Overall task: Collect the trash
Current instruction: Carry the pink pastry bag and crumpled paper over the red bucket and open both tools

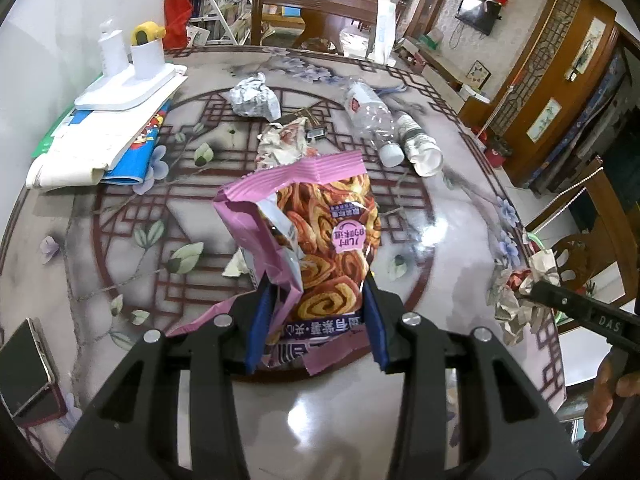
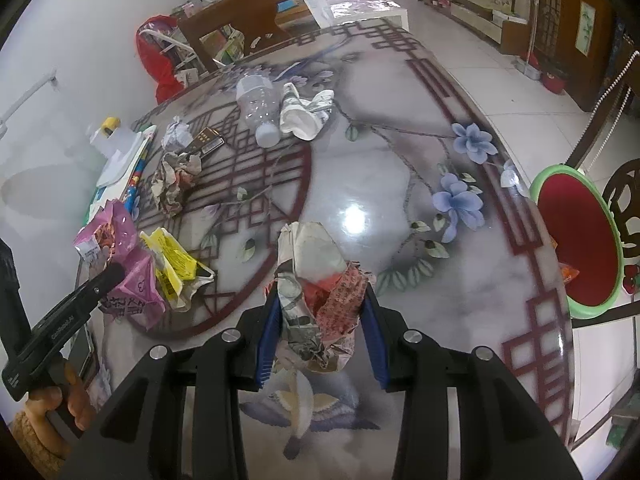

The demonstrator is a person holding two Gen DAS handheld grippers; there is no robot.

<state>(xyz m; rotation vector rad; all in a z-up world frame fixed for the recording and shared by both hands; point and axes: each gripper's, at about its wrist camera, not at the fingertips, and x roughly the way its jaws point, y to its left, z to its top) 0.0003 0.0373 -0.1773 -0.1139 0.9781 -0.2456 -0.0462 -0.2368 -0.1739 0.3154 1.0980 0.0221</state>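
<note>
Left wrist view: the left gripper is clamped on a pink snack bag, held upright over the table near its front edge. Beyond lie a foil ball, a wrapper and two bottles; bare tabletop stretches to the right.

Right wrist view: the right gripper is closed on a crumpled paper wad above the table's open middle. A red bin sits just past the right edge.

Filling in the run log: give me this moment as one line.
left gripper: shut on pink snack bag | right gripper: shut on crumpled paper wad | red bin with green rim: beside table edge
</note>
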